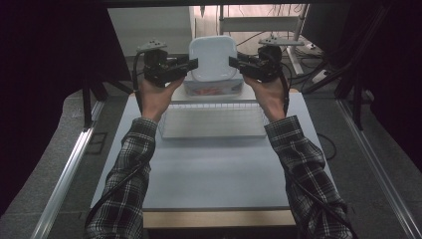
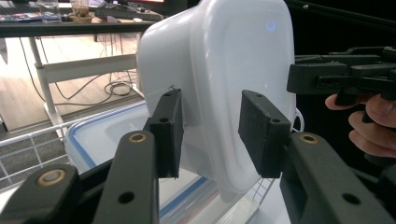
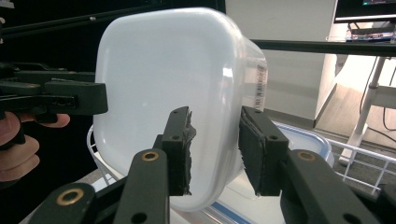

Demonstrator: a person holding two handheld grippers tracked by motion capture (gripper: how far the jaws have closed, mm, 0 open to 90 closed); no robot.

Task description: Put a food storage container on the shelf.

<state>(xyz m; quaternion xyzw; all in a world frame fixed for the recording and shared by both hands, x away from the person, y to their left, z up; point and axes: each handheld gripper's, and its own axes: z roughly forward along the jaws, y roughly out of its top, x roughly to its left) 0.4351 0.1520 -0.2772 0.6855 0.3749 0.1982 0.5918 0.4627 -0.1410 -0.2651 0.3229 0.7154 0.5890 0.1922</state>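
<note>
While white tub [image 1: 213, 57] sits between both parted tools, blue-rimmed container [image 1: 214, 88] beneath, wire rack [image 1: 214, 121] near.

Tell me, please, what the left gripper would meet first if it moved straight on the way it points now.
Most likely the white tub: its side sits between the left gripper jaws, directly ahead. Depth is hard to judge, but nothing stands before it.

The near half of the table [image 1: 214, 169] was left bare; farther back, the way was blocked by the wire rack [image 1: 214, 121] and the white tub [image 1: 213, 57].
</note>
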